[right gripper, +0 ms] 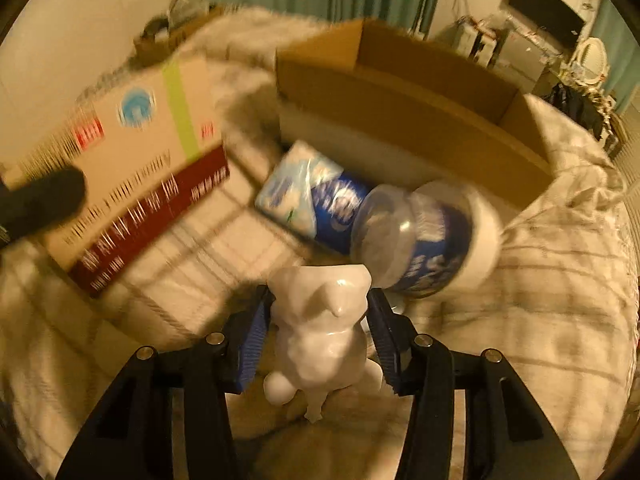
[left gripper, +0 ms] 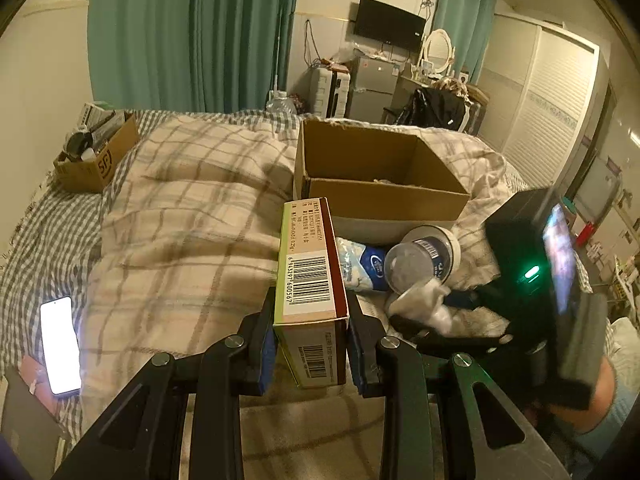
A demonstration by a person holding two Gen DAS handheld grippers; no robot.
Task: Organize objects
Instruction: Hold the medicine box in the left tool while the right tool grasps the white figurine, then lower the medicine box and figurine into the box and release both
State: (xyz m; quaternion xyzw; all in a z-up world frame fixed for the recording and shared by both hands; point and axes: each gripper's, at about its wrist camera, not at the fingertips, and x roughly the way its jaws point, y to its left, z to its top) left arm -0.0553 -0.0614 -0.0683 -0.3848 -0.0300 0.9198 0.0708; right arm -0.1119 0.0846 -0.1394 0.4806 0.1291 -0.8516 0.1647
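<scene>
Now the left gripper [left gripper: 310,344] tilts down over the bed [left gripper: 192,200], clenched on a carton [left gripper: 310,260]: both blue pads press its long sides. That carton's long axis runs away from the camera, its far end aimed at the open box [left gripper: 380,200], barcode face up.

Over on the right, the right gripper [right gripper: 320,340] points steeply down at the quilt. A white figurine [right gripper: 320,328] stands between its fingers [right gripper: 250,344], long axis running from near the camera up toward the fingertips. The left pad looks to touch it; on the right side a sliver of gap seems to show, so I cannot tell whether the grip is firm. No earlier picture is there to compare.

Count it up: two grippers, one carton, one figurine, one tissue pack [right gripper: 304,192], one jar [right gripper: 424,236] lying on its side with its white lid pointing right, touching the pack. Two cardboard boxes sit on the bed — the big open one just behind pack and jar, and a small filled box [left gripper: 96,152] well apart at the far left. One lit phone [left gripper: 60,344] lies screen up, near left.
</scene>
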